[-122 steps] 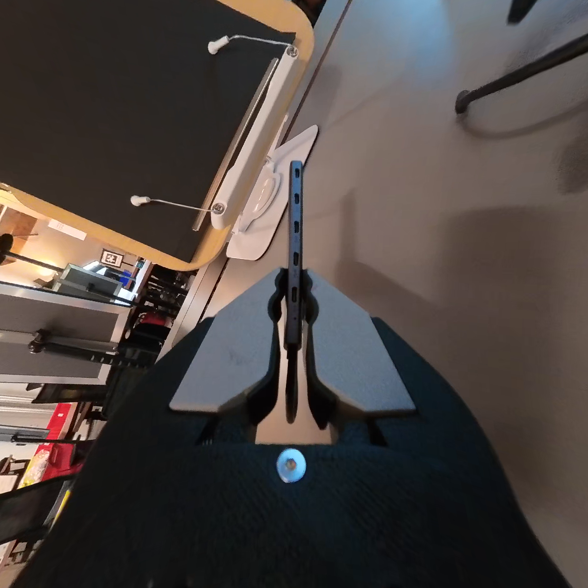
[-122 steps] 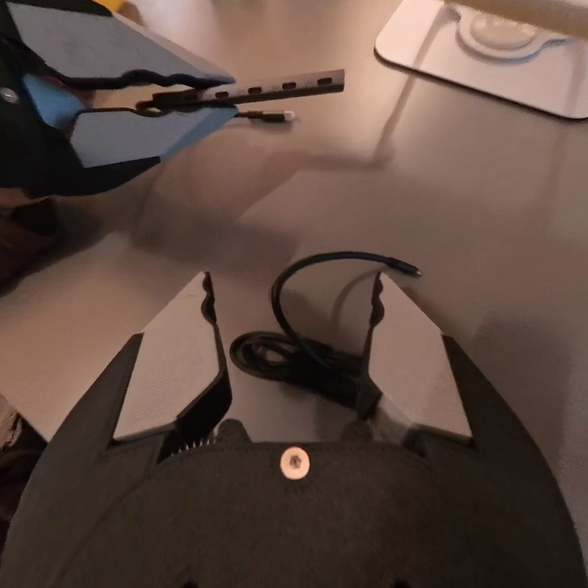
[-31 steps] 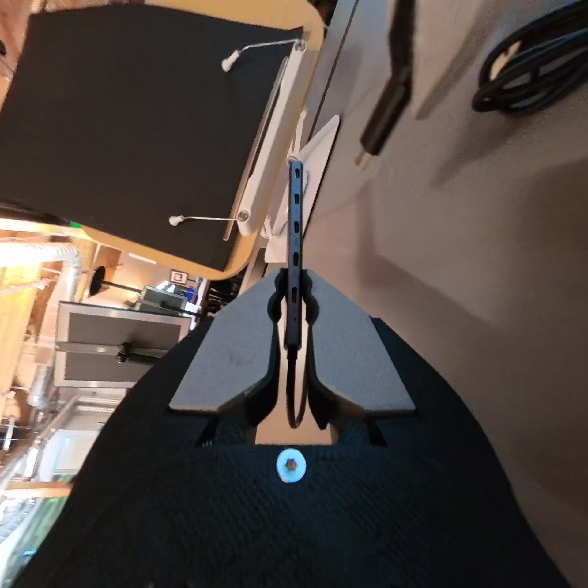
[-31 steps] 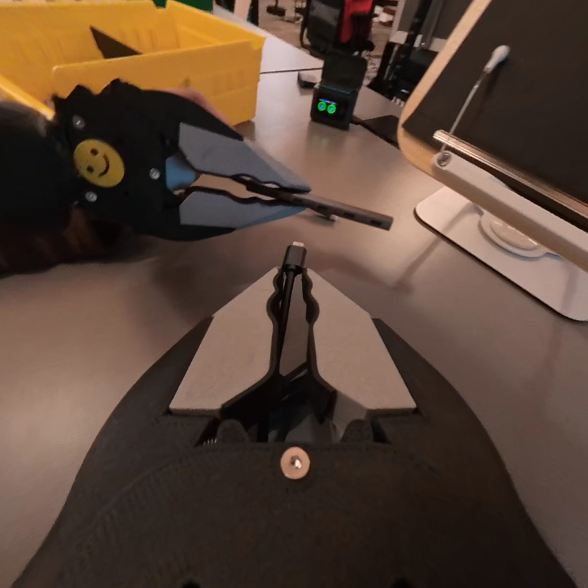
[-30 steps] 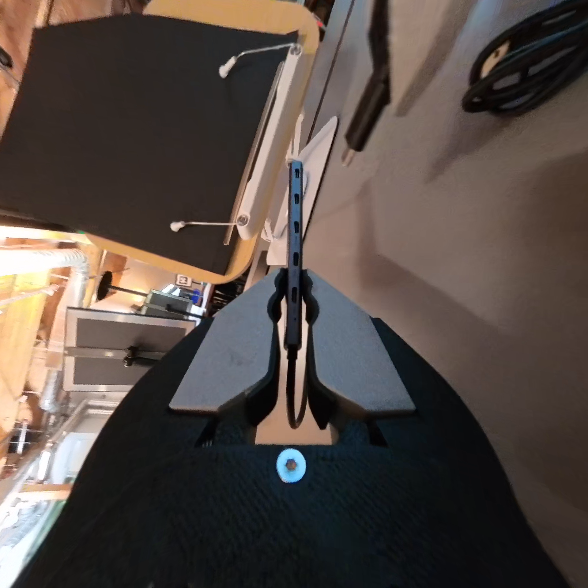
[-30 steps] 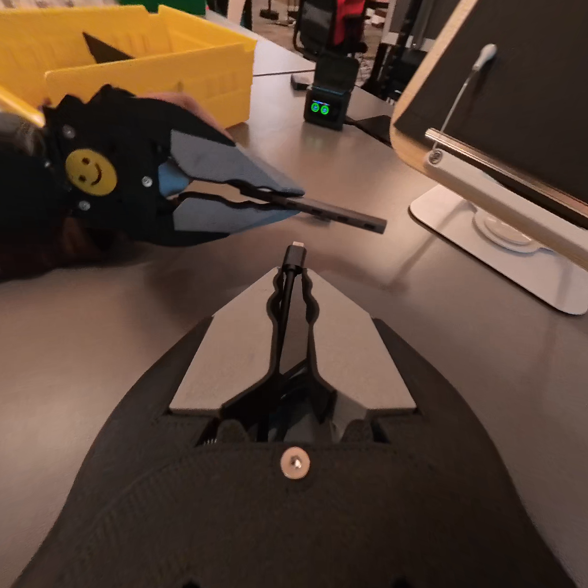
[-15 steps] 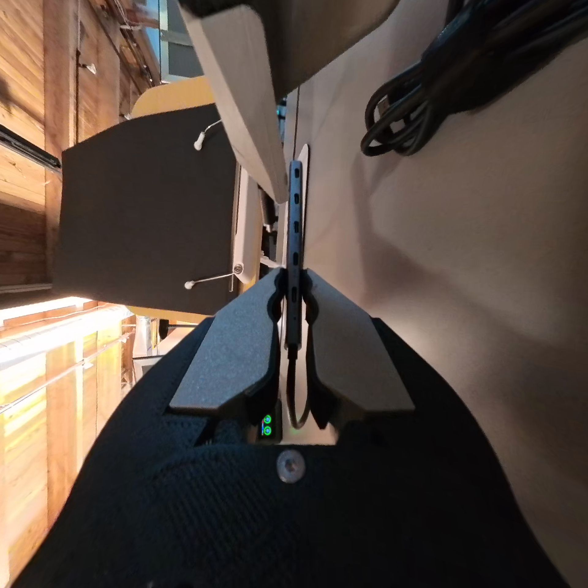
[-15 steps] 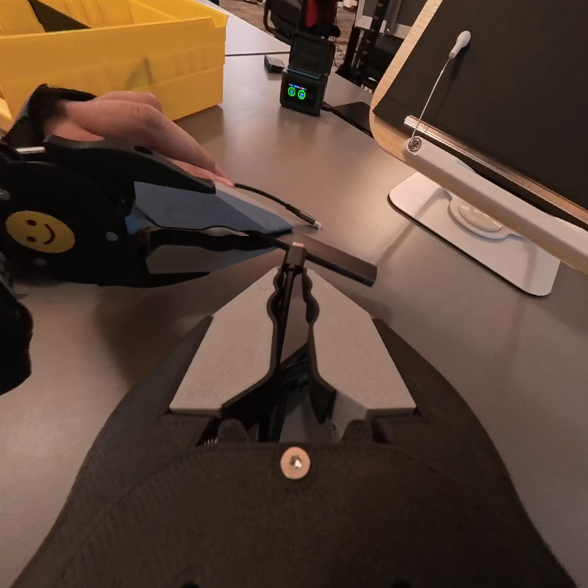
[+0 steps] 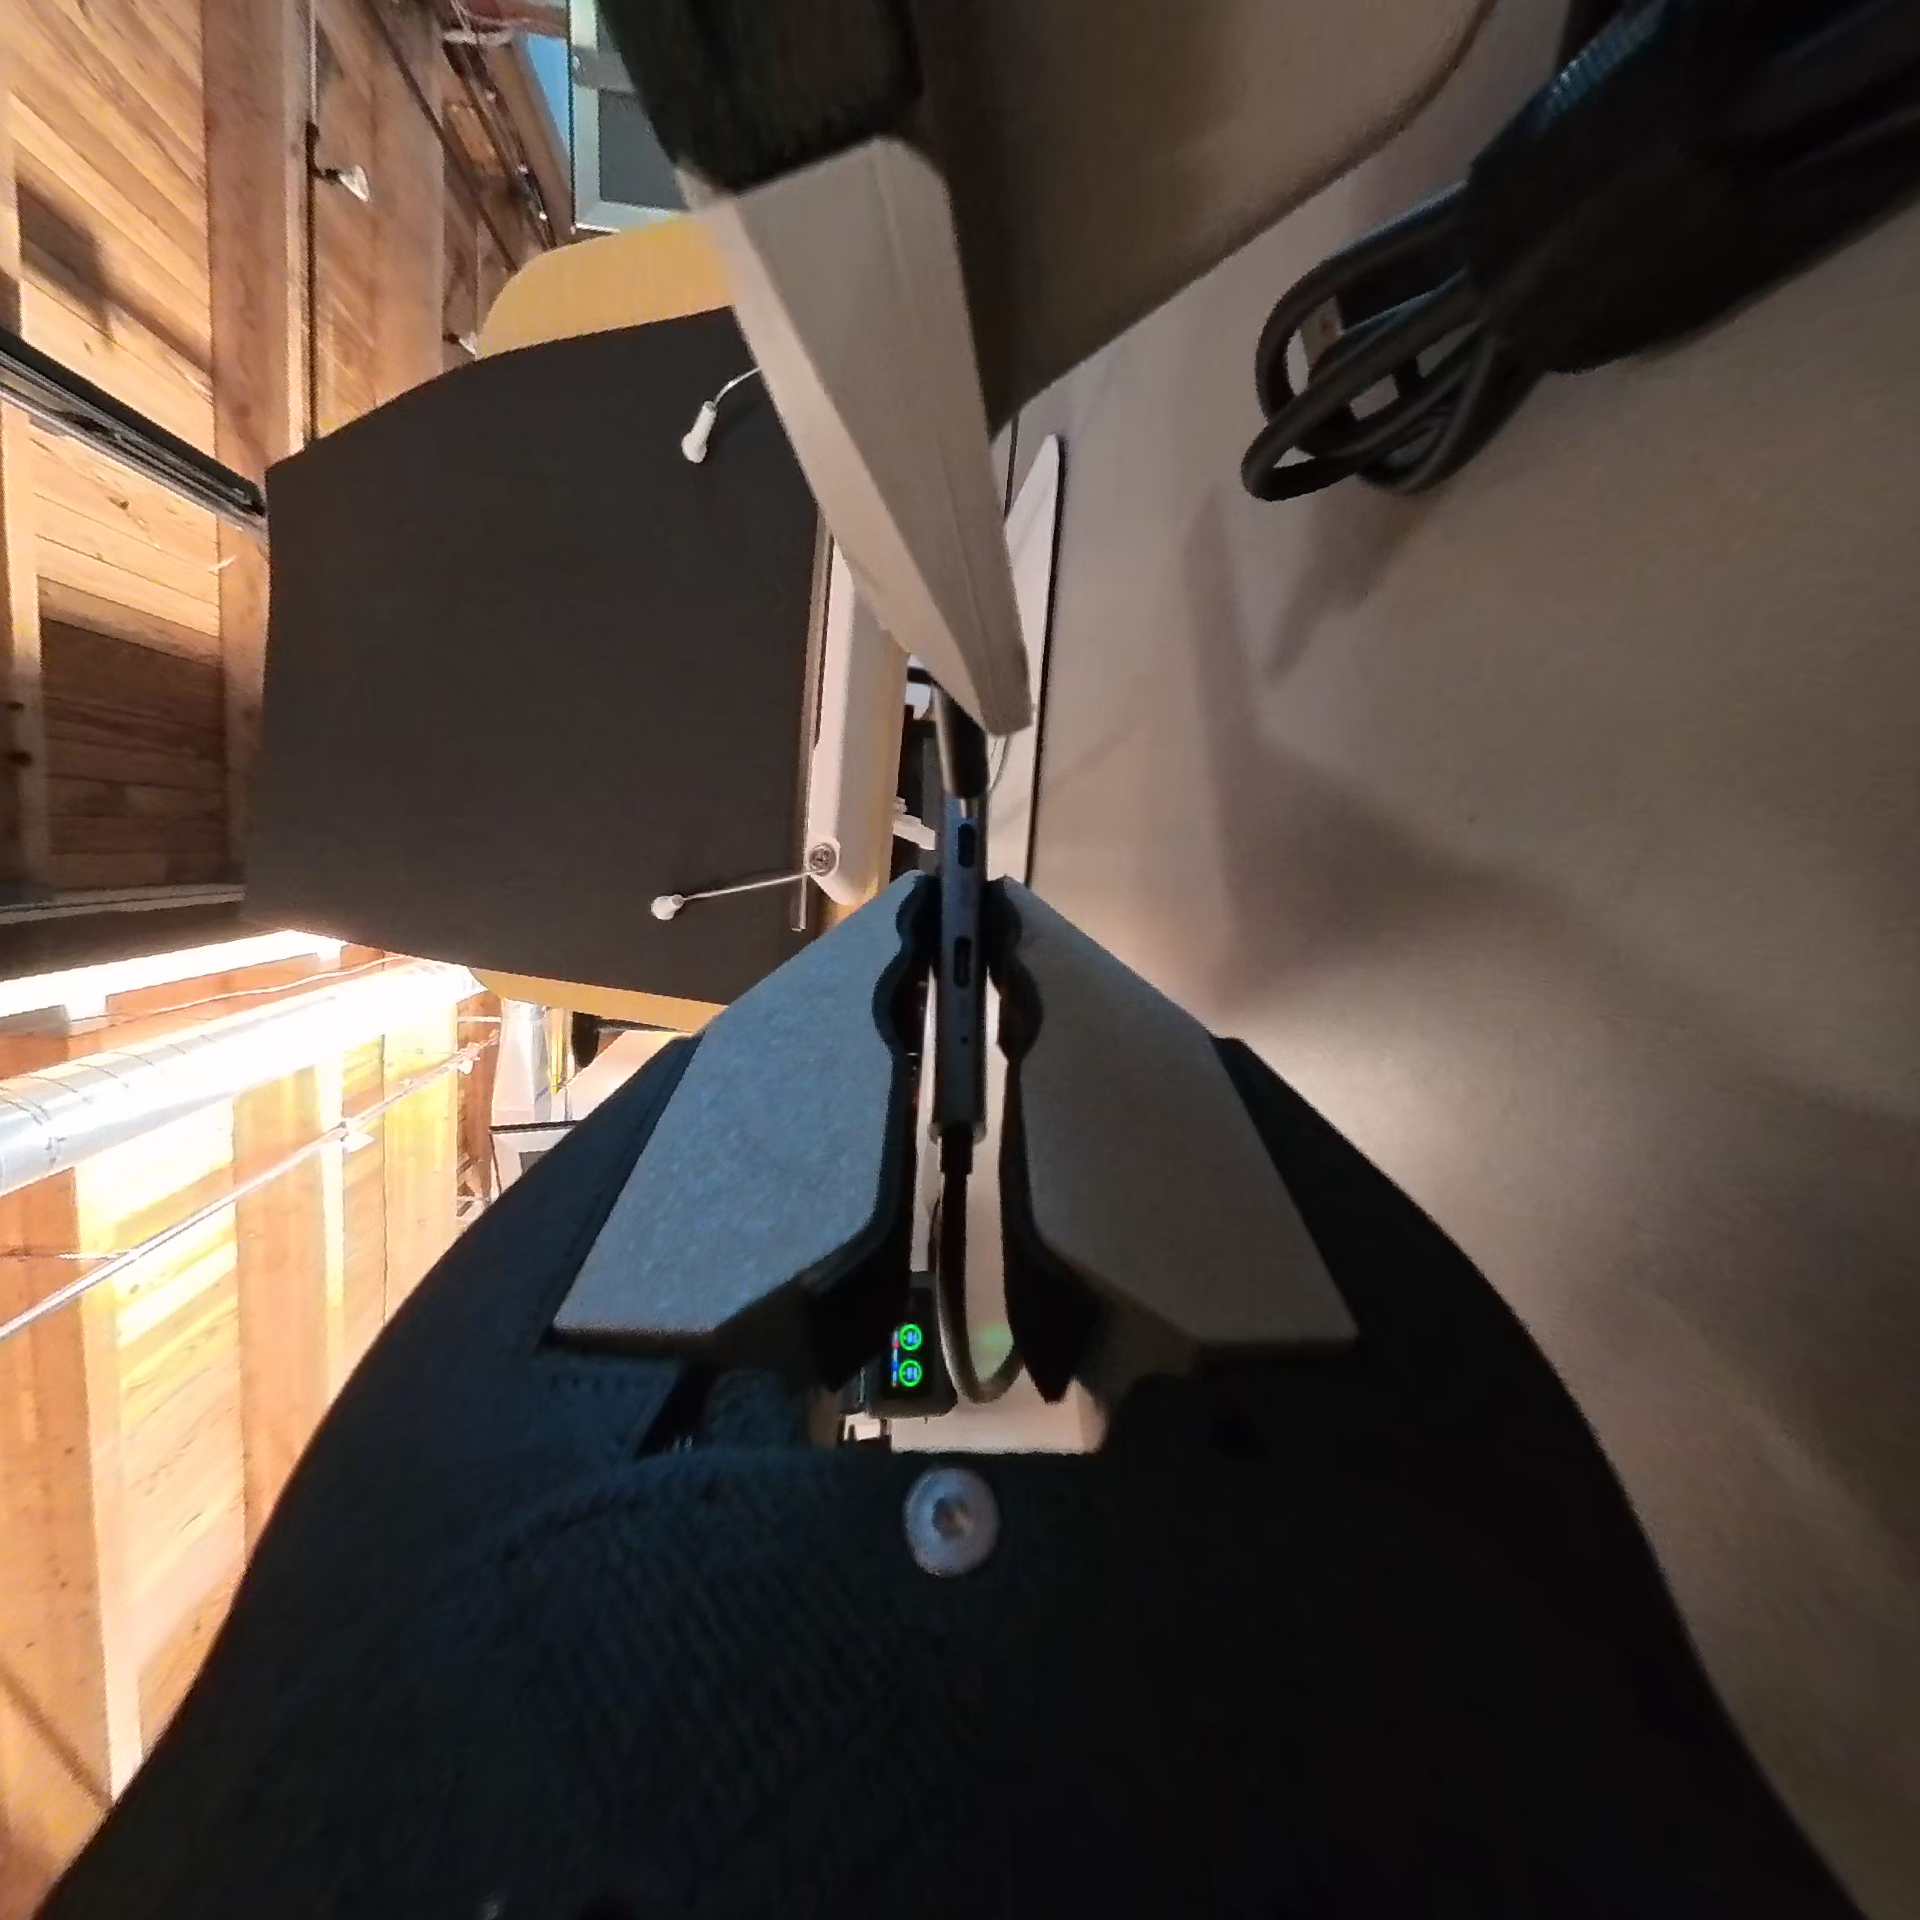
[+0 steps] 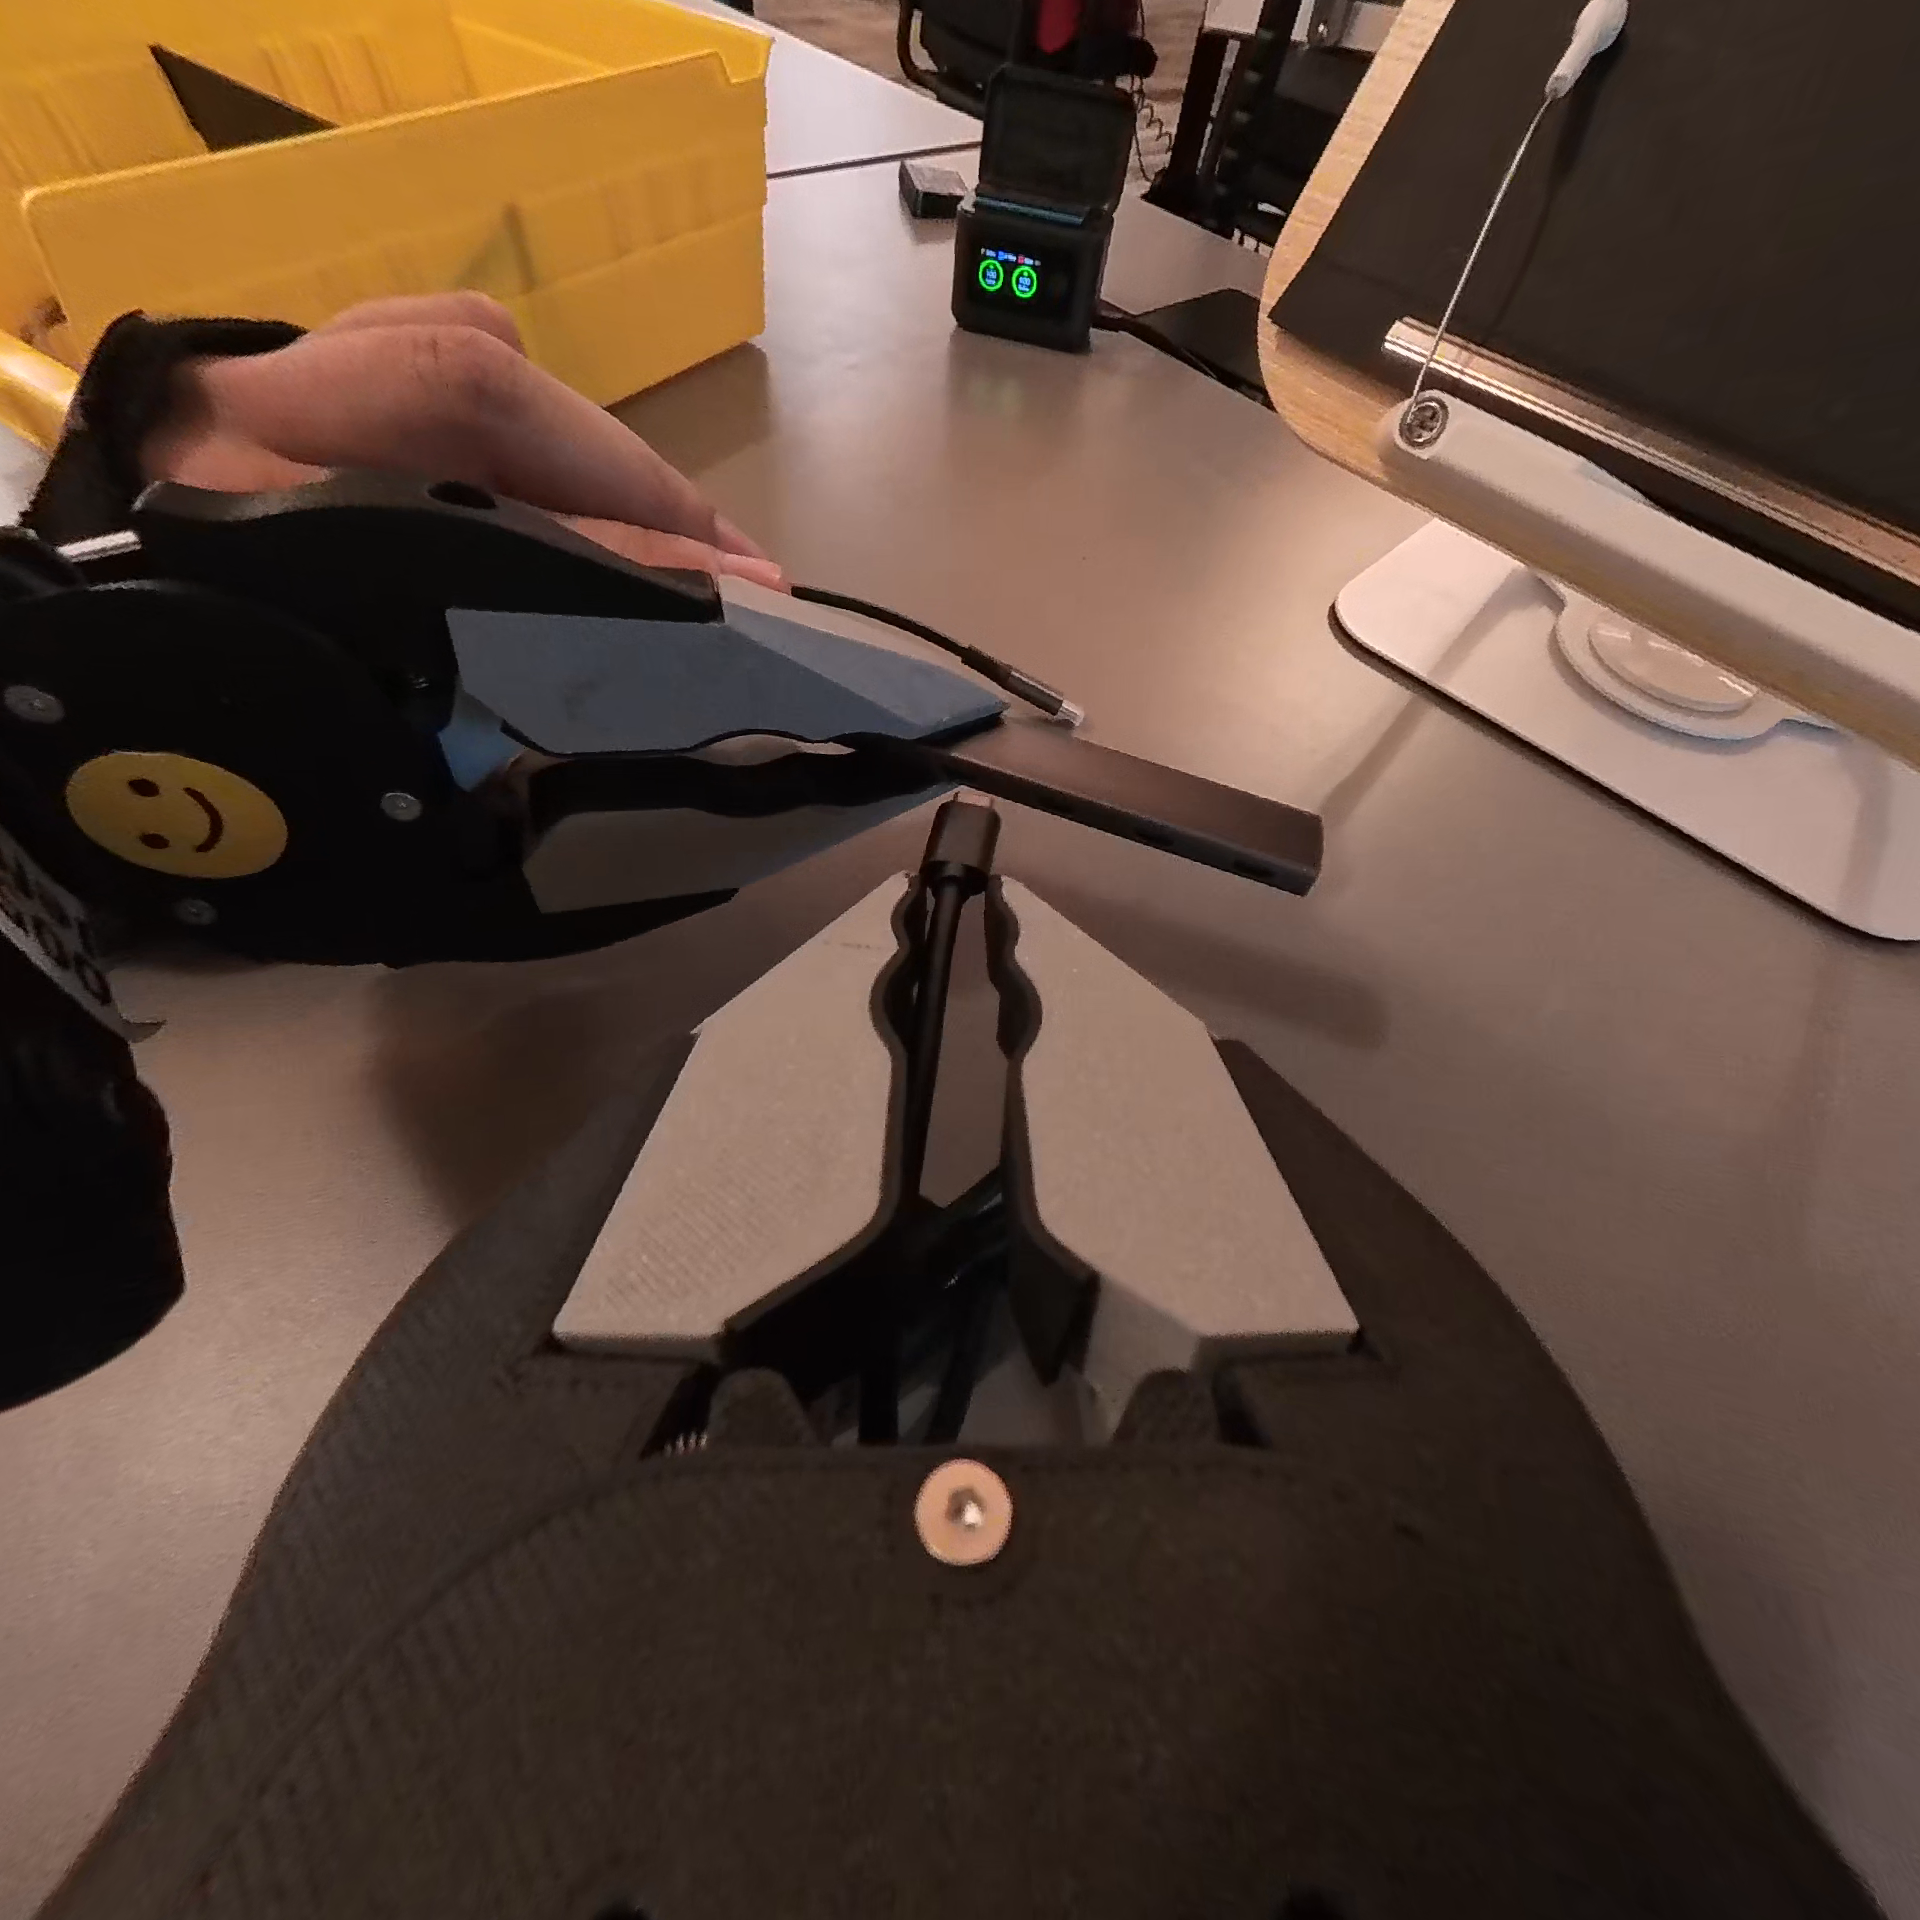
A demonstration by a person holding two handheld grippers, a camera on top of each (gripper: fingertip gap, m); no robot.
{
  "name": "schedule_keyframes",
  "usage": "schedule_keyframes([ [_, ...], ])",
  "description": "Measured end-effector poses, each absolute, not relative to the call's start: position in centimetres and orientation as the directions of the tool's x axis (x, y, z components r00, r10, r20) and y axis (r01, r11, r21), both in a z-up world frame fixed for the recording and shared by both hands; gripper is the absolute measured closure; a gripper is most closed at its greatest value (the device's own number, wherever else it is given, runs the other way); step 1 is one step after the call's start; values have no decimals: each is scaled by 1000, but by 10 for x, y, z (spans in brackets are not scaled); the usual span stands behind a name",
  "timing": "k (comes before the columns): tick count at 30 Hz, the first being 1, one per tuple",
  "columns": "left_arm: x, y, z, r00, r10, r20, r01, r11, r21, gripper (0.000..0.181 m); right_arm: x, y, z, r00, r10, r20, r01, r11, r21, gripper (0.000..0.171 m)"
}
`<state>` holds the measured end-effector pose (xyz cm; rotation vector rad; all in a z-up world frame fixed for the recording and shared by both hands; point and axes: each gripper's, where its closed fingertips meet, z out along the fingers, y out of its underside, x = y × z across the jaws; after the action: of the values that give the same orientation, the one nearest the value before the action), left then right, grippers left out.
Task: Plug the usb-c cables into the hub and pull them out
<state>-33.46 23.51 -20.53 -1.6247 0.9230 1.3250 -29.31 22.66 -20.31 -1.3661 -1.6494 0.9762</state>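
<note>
My left gripper [image 9: 961, 894] is shut on the hub [image 9: 964, 940], a slim dark bar seen edge-on with its ports facing me. In the right wrist view the left gripper [image 10: 951, 753] comes in from the left and holds the hub [image 10: 1143, 805] just above the grey table, a hand on top of it. My right gripper [image 10: 956, 883] is shut on a black usb-c cable, and its plug [image 10: 961, 831] points up at the hub's near edge and meets it. I cannot tell how deep it sits. The hub's own short lead [image 10: 997, 681] lies on the table behind.
A yellow bin [image 10: 416, 208] stands at the back left. A small black device with green lights [image 10: 1023, 260] is behind the hub. A black panel on a white stand [image 10: 1558, 675] fills the right. Coiled black cables [image 9: 1403, 395] lie on the table. My hands' fingertips stand some 5 centimeters from each other.
The left gripper has lowered the hub toward the table and turned it. My right gripper has brought the plug forward from a gap below the hub up to the hub's edge.
</note>
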Motion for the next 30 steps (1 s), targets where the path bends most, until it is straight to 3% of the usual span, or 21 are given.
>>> schedule_keyframes([
  [30, -325, 236, -202, 175, -36, -984, -896, -420, -144, 175, -295, 224, -202, -99, 992, 84, 394, 117, -912, 162],
])
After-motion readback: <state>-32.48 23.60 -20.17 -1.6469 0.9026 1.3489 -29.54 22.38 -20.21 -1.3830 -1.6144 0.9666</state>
